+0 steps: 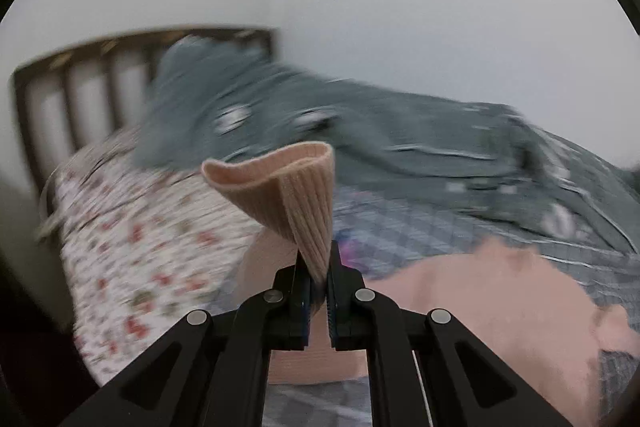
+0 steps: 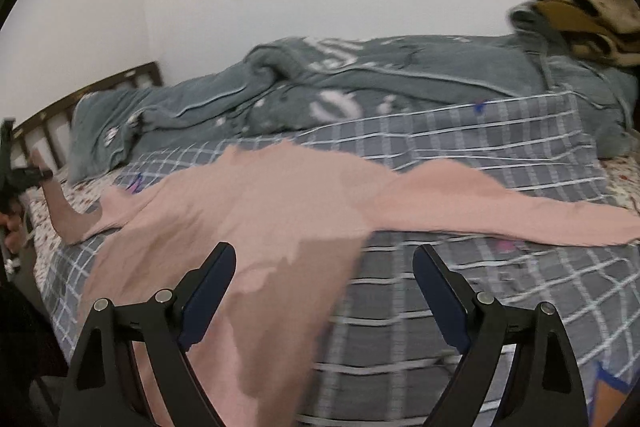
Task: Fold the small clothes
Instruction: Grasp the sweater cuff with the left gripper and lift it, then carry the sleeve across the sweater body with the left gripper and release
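Note:
A pink long-sleeved top [image 2: 256, 211] lies spread on the grey checked bed cover [image 2: 480, 147], one sleeve stretched to the right [image 2: 520, 215]. My left gripper [image 1: 319, 267] is shut on the ribbed cuff [image 1: 296, 187] of the other sleeve and holds it up off the bed; the rest of the top [image 1: 500, 291] lies below. The left gripper also shows at the far left of the right wrist view [image 2: 28, 175], with the sleeve hanging from it. My right gripper [image 2: 324, 259] is open and empty, hovering over the top's lower edge.
A rumpled grey-green blanket [image 2: 360, 83] lies along the back of the bed by the white wall. A floral sheet [image 1: 140, 227] and a dark slatted headboard [image 1: 80, 91] are at the left. Brown folded cloth [image 2: 592, 15] sits at the back right.

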Tool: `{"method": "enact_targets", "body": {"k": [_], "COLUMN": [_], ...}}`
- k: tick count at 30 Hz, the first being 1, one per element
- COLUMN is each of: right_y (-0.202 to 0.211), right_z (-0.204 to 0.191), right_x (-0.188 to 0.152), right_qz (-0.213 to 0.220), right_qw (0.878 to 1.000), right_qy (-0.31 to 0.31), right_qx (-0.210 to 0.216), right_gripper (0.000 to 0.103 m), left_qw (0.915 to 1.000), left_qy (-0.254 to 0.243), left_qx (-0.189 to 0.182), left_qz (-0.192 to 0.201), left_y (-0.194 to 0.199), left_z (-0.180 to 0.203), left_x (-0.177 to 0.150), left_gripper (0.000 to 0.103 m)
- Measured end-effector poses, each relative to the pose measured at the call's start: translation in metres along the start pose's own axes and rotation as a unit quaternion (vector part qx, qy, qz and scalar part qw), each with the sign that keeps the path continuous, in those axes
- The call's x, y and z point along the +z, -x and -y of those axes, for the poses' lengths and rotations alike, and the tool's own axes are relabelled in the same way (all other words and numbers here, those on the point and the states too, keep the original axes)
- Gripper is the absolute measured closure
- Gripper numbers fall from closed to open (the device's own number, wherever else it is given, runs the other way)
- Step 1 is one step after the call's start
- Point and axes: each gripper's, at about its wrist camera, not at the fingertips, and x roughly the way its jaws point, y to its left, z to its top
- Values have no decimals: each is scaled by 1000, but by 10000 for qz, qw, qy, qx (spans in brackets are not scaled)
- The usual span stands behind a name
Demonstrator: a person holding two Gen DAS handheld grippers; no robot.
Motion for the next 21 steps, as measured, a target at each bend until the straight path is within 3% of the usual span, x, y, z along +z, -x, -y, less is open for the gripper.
{"method": "enact_targets", "body": {"k": [4, 10, 16, 21], "right_y": [12, 26, 30, 30], "right_z": [36, 77, 87, 78], "right_x": [0, -1, 0, 3], "right_qz": [75, 202, 237, 262], "right_qw": [9993, 9959, 9932, 9948], "right_qy": [-364, -858, -1143, -978], "right_qx": [-107, -187, -56, -58], "right_gripper": [14, 14, 14, 14], "left_qw": [9963, 9822, 9652, 9477], "left_qy": [-613, -1274, -1810, -2177], "left_qx": [-597, -1369, -1776, -2092], "left_qz": [53, -173, -637, -1028], "left_y": [8, 6, -7, -16], "left_z": [99, 230, 314, 345], "left_x": [2, -30, -82, -117], "left_gripper": [96, 96, 96, 92]}}
